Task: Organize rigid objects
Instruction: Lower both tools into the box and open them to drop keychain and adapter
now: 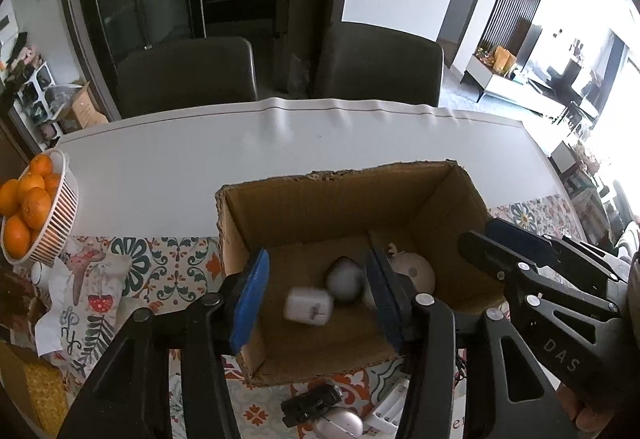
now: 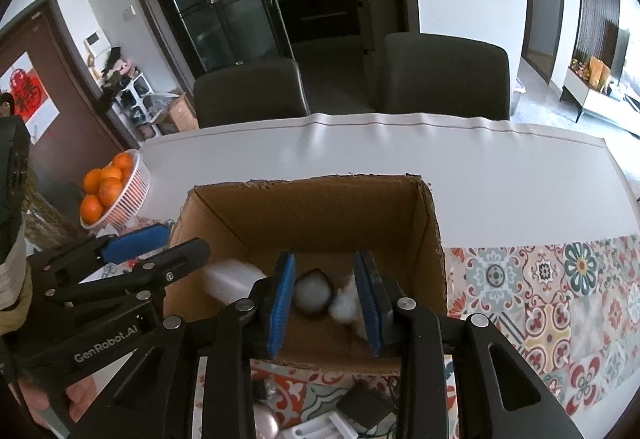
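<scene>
1. Both grippers hung over the cardboard box point(image 1: 320, 199): the left gripper point(image 1: 316, 303) and right gripper point(image 2: 326, 299) had jaws apart, clamping nothing.
2. A white charger block point(image 1: 308, 307), blurred, lay in the box beside a grey ball point(image 1: 345, 279), its long axis running roughly left-right.
3. Judged a drop-off; next, fetch the clutter point(image 1: 320, 411) in front of the box.

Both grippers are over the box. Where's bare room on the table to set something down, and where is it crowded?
Free: the plain white tabletop between the cardboard box and the two chairs, and the patterned cloth right of the box. Crowded: the box floor with the white items, the strip at the box's near edge with the black clip, and the left side by the orange basket.
</scene>
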Tool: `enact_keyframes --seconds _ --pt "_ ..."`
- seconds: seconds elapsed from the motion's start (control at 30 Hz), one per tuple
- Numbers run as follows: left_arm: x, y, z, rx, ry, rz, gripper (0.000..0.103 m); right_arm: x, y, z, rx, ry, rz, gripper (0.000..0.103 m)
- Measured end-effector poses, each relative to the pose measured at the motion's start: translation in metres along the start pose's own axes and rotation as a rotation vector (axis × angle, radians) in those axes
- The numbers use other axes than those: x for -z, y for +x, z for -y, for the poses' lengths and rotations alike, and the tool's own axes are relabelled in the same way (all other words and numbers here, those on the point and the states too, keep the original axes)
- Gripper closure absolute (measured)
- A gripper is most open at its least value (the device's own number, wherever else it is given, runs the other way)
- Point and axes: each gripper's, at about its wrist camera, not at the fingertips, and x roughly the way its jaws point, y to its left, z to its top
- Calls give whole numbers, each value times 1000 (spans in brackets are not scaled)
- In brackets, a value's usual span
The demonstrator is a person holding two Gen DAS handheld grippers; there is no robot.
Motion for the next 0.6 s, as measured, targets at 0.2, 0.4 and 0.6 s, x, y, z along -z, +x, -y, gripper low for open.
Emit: enact_keyframes --seconds 0.2,0.4,0.6 --pt "7 -10 -1 -17 -1 14 47 5 -10 -1 22 15 22 64" --pt "17 -27 -2 -50 -1 48 44 13 -26 -9 47 -3 63 57" --pt "28 -52 -1 -72 10 105 39 21 -45 -14 61 -4 106 51"
